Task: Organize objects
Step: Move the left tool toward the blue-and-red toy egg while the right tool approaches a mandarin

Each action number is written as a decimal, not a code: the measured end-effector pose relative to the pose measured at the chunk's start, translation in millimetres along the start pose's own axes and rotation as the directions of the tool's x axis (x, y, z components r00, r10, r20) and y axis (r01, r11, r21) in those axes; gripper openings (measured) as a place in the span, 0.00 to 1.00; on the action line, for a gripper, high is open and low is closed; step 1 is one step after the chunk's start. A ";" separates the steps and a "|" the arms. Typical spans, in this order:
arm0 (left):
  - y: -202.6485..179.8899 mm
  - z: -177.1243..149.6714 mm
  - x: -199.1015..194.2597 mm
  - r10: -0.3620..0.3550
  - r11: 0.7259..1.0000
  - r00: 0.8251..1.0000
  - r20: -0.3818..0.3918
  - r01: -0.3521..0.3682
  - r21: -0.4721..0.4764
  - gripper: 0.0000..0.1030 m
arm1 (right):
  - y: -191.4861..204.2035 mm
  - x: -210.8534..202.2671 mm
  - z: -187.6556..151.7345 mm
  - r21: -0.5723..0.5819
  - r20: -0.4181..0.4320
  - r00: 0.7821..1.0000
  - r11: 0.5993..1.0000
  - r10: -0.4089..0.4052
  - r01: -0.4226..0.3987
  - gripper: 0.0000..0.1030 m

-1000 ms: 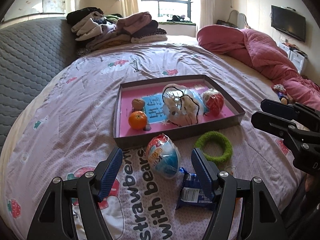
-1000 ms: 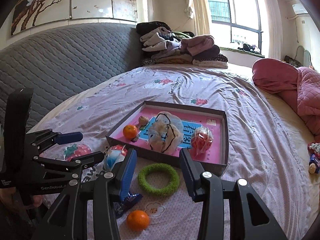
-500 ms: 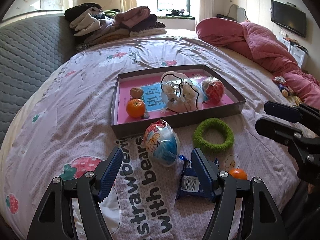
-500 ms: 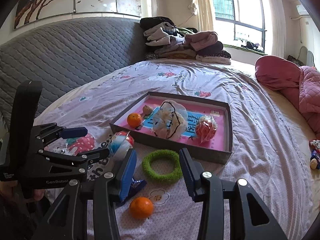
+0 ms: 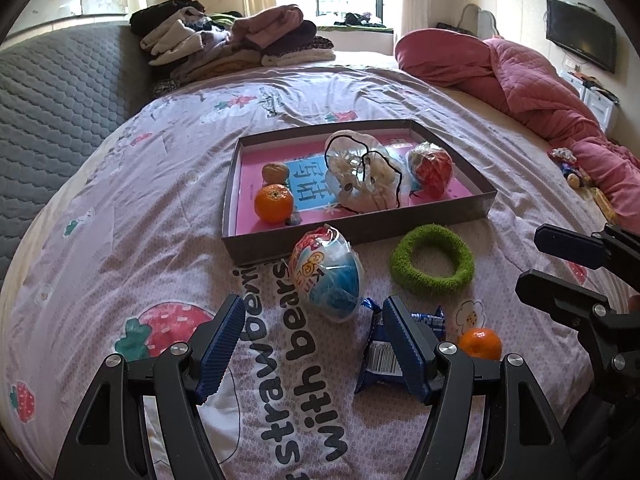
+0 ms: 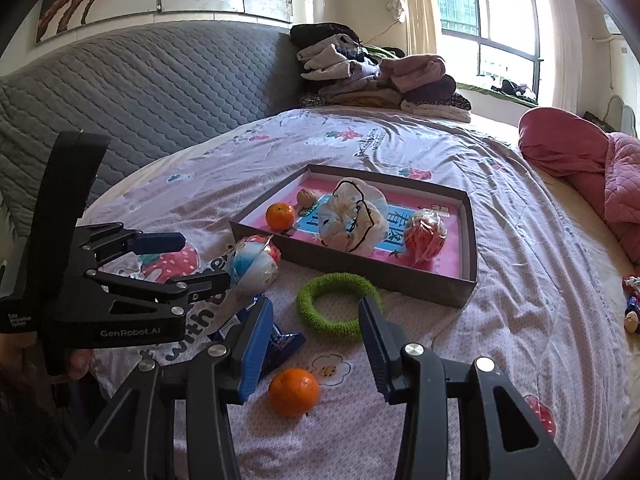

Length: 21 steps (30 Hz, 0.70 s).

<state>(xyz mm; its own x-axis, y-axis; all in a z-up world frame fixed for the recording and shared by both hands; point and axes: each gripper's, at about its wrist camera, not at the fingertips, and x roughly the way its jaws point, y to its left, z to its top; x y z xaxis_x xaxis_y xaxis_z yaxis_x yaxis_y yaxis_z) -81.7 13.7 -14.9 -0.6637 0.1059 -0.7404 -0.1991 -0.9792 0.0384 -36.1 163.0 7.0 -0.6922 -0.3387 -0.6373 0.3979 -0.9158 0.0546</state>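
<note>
A grey tray with a pink floor (image 5: pixel 476 196) (image 6: pixel 470 240) sits on the bed. It holds an orange (image 5: pixel 274 203), a walnut (image 5: pixel 275 172), a white pouch (image 5: pixel 364 178) and a red wrapped ball (image 5: pixel 432 170). In front of it lie an egg-shaped toy (image 5: pixel 326 278) (image 6: pixel 252 266), a green ring (image 5: pixel 432 266) (image 6: pixel 338 304), a blue snack packet (image 5: pixel 384 356) (image 6: pixel 280 344) and a loose orange (image 5: pixel 480 344) (image 6: pixel 294 392). My left gripper (image 5: pixel 314 344) (image 6: pixel 192 258) is open just short of the egg toy. My right gripper (image 6: pixel 316 340) (image 5: pixel 556 260) is open above the loose orange and ring.
The bedsheet is printed with strawberries and text. Folded clothes (image 5: pixel 232 46) are stacked at the far end by the grey headboard (image 6: pixel 152 92). A pink quilt (image 5: pixel 520 84) lies at the right, with small toys (image 6: pixel 632 308) near the bed's right edge.
Both grippers have drawn back and risen a little, so the loose orange and more of the blue packet have come into the left view. Both stay open; no object moved.
</note>
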 end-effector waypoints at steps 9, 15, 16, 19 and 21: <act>0.5 -1.1 2.0 -0.009 1.000 1.000 -0.010 0.008 -0.006 0.70 | 4.7 5.4 -9.5 -0.010 -0.032 0.999 1.000 0.006 -0.006 0.43; -0.4 -2.4 0.6 -0.005 1.000 1.000 -0.010 0.005 -0.002 0.70 | 7.3 7.0 -15.0 -0.011 -0.047 0.999 1.000 0.011 -0.011 0.43; -0.9 -3.1 0.6 -0.004 1.000 1.000 -0.012 0.004 -0.001 0.70 | 7.8 7.0 -15.7 -0.011 -0.049 0.999 1.000 0.012 -0.013 0.43; -1.5 -5.5 0.9 -0.003 1.000 1.000 -0.017 0.003 -0.007 0.71 | 8.8 7.9 -18.1 -0.008 -0.055 0.998 1.000 0.013 -0.013 0.43; -2.2 -7.3 1.1 -0.002 1.000 1.000 -0.019 0.002 -0.007 0.70 | 9.8 8.6 -20.3 -0.006 -0.059 0.998 1.000 0.011 -0.012 0.43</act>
<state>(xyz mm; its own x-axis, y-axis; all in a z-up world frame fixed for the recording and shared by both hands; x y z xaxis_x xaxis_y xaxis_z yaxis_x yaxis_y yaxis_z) -76.7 14.7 -20.7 -0.6494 0.1047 -0.7532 -0.1953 -0.9802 0.0322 -25.9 155.4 -13.6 -0.6507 -0.3358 -0.6811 0.4096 -0.9105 0.0576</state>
